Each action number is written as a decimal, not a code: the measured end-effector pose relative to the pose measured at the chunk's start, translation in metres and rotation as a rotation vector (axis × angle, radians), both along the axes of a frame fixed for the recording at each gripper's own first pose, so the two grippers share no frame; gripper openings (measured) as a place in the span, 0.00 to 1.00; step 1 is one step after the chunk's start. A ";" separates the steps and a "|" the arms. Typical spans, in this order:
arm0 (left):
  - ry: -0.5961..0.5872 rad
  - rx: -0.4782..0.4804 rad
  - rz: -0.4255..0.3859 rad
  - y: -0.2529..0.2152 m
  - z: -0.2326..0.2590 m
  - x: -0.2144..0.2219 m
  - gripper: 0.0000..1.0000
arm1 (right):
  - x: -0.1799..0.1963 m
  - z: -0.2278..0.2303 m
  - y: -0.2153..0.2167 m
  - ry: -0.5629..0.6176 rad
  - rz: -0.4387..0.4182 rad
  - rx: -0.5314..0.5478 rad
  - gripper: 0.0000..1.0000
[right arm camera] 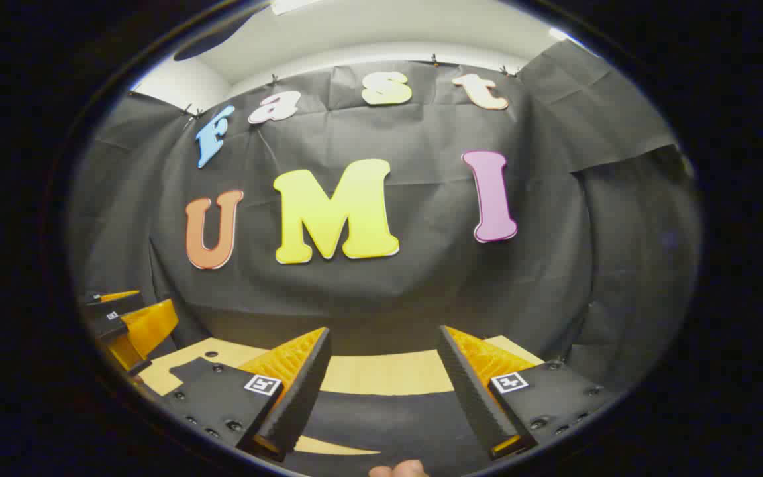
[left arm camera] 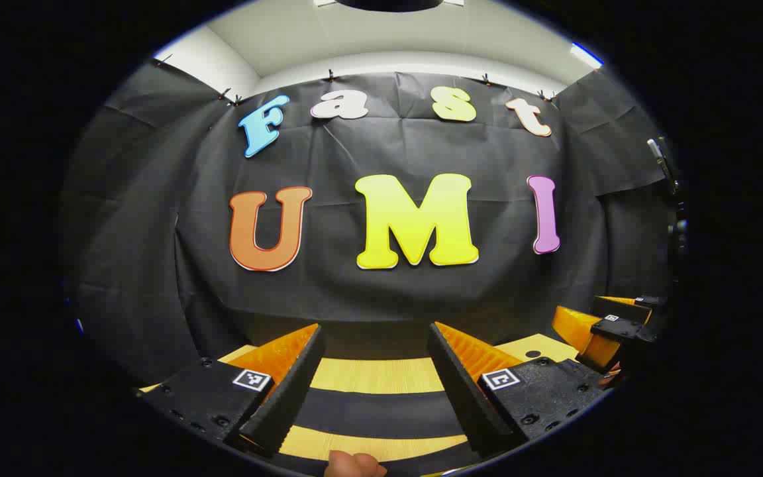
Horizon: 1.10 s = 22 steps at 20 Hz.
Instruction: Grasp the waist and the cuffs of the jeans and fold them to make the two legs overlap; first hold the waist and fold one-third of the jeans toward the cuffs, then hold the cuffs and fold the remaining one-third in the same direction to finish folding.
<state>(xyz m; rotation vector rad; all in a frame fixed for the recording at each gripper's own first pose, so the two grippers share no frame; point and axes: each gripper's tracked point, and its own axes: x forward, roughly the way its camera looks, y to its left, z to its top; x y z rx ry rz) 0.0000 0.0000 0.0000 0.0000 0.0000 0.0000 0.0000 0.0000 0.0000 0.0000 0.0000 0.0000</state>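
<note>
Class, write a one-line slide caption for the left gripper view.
Left claw open above a striped wooden table, facing the booth's black cloth wall.

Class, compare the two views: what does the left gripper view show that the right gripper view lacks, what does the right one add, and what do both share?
Left gripper view: the left claw open in front, the right claw at the right edge, and a dark device on the side wall. Right gripper view: the right claw open in front, with the left claw at the left edge. Shared: the wooden table crossed by dark bands, the black cloth wall, and a fingertip at the bottom.
</note>
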 end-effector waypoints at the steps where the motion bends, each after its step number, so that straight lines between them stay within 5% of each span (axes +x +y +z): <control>1: -0.005 0.002 -0.014 0.003 0.003 -0.005 0.99 | -0.007 0.005 0.007 -0.012 -0.005 -0.010 0.94; 22: 0.013 -0.032 0.022 0.062 0.012 -0.017 0.99 | -0.030 0.030 0.058 -0.043 0.013 -0.094 0.94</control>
